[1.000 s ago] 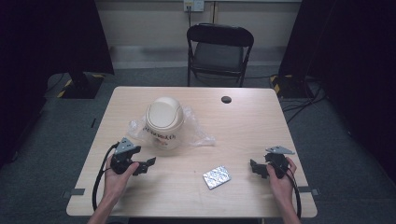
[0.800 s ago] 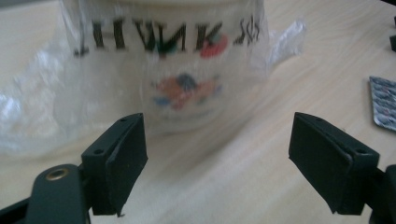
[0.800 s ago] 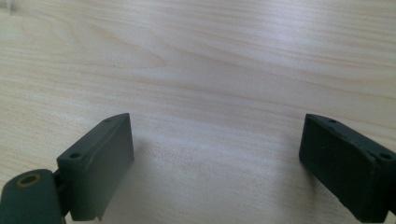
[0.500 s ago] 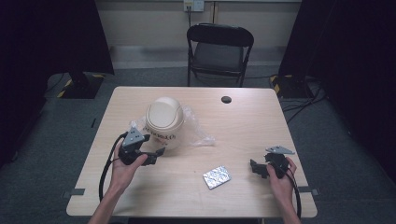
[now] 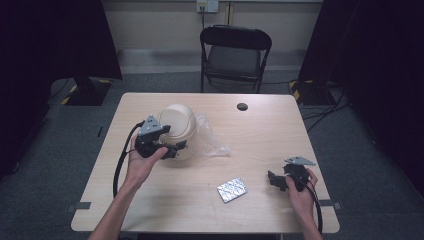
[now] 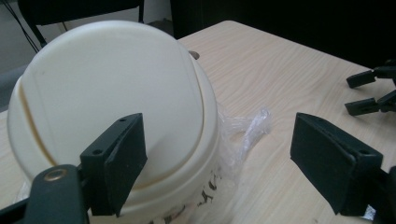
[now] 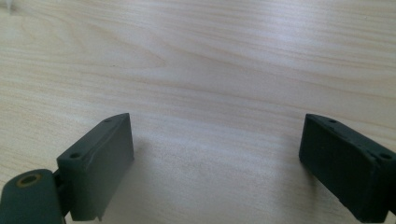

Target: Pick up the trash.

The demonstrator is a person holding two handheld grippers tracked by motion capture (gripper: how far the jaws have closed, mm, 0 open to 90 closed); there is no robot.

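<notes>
Left tongs [image 5: 175,148] gape wide and empty, jaws just opened further, with the cream lidded tub [image 6: 112,112] just ahead on the tabletop [image 5: 260,135], likely light, stiff, slick, so grip across the lid rim; right tongs [image 5: 274,181] open, empty, well apart.

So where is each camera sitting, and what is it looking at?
High view: sits above the person's side, looking forward and down on the pale wooden table; both forearms, the left gripper and the right gripper show.
Left gripper view: rides the left gripper, facing the round cream lidded tub; its open black jaws show.
Right gripper view: rides the right gripper, facing bare table; open jaws show.
Shared: high and left gripper views both show the tub and crinkled clear plastic bag.
</notes>
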